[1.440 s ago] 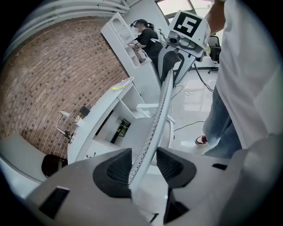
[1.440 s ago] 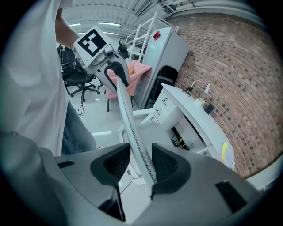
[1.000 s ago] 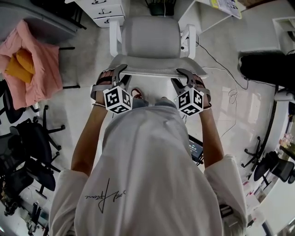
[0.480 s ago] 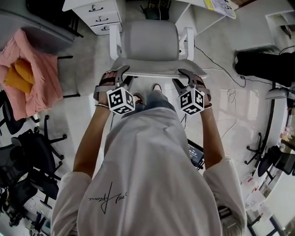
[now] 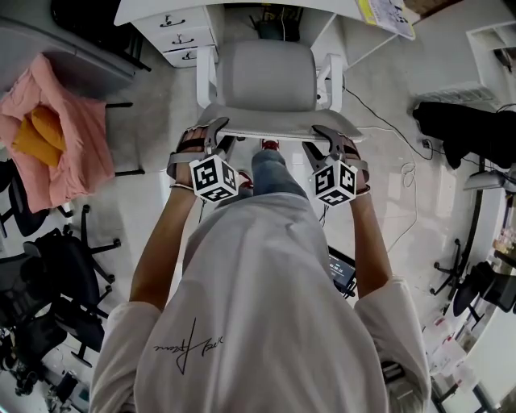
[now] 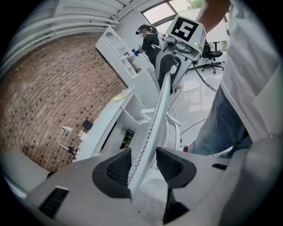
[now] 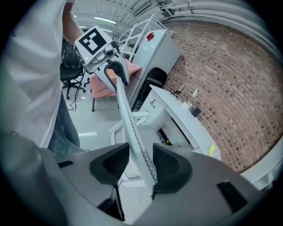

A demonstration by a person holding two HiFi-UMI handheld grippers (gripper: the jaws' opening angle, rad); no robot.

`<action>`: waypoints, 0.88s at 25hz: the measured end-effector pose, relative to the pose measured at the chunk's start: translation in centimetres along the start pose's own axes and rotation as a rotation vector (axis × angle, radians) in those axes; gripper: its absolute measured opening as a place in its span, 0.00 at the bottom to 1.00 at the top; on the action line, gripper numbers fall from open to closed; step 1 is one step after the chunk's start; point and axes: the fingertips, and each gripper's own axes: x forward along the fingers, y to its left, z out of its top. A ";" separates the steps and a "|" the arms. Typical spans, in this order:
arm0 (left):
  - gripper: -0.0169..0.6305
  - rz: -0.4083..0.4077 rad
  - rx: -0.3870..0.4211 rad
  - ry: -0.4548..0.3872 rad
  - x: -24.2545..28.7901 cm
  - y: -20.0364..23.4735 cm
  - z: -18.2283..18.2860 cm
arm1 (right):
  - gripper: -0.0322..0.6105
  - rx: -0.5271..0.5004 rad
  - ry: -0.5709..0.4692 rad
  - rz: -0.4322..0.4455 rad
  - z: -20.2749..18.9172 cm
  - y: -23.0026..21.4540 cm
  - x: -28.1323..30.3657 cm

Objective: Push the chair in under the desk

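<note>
The left hand-held gripper and right hand-held gripper straddle the back edge of the chair, jaws apart — the right's just opened slightly — enough to push; the chair stands before the desk, not yet under

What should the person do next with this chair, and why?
Probably push the backrest straight ahead toward the desk. The seat lies in front of the desk edge, not under it, lined up with the gap beside the drawer unit.
</note>
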 end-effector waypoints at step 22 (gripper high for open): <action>0.31 0.020 -0.017 0.045 2.7 3.7 0.5 | 0.33 -0.029 -0.028 -0.025 0.5 -3.6 2.0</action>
